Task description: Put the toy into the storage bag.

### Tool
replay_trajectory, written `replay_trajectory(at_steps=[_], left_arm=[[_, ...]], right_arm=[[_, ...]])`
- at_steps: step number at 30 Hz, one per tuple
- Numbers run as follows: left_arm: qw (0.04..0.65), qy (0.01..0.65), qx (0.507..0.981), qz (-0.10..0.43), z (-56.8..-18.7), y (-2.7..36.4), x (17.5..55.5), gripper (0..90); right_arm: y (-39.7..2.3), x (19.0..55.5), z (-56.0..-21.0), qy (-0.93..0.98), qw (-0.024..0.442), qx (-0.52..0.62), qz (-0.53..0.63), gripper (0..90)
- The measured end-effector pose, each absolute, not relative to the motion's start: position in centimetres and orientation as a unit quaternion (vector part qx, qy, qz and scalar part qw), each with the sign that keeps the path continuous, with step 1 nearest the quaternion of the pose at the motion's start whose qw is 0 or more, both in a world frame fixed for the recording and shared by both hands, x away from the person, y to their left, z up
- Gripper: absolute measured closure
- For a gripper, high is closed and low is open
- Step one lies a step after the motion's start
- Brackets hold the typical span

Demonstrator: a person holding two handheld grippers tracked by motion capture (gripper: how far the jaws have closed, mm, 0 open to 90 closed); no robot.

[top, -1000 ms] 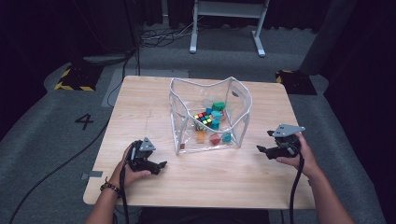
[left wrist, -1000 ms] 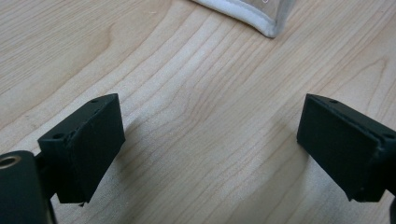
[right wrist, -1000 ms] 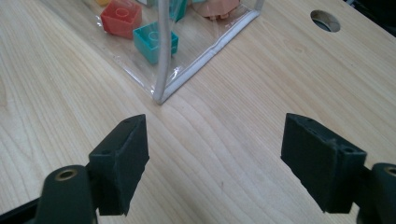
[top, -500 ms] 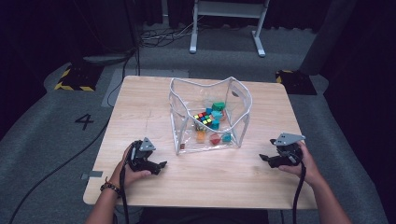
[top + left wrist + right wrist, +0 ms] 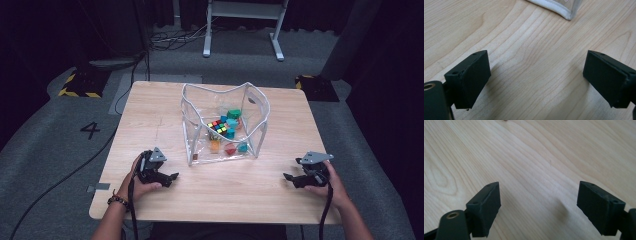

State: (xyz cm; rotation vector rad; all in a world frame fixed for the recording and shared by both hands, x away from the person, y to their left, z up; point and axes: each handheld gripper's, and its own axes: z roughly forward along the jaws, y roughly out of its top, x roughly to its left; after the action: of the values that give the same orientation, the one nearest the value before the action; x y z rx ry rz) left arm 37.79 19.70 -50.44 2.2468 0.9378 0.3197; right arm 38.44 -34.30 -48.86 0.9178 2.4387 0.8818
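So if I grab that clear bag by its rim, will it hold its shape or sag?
Probably sag somewhat: the clear bag has thin see-through walls, and its white-trimmed rim already waves unevenly. The small toys heaped at the bottom would likely shift and weigh it down. A sideways push may slide it rather than tip it.

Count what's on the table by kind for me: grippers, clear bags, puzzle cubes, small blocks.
grippers: 2, the left gripper and the right gripper, both open and empty
clear bag: 1
puzzle cube: 1, inside the bag
small blocks: several inside the bag, too jumbled for an exact count
Total: 4, plus the blocks
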Motion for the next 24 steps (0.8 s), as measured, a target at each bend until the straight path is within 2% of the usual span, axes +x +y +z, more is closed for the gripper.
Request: replay_trajectory(at_steps=[11,15,24], left_arm=[[0.337,0.359,0.862,0.124,-50.4,19.7,37.8,7.7],[0.336,0.36,0.862,0.122,-50.4,19.7,37.8,7.7],[0.336,0.36,0.862,0.124,-50.5,19.7,37.8,7.7]], right_arm=[[-37.2,37.3,-50.4,0.832,0.175,0.38,0.363,16.2],[-37.3,37.3,-50.5,0.827,0.18,0.393,0.361,13.5],[-37.3,37.3,-50.5,0.828,0.179,0.392,0.36,13.4]])
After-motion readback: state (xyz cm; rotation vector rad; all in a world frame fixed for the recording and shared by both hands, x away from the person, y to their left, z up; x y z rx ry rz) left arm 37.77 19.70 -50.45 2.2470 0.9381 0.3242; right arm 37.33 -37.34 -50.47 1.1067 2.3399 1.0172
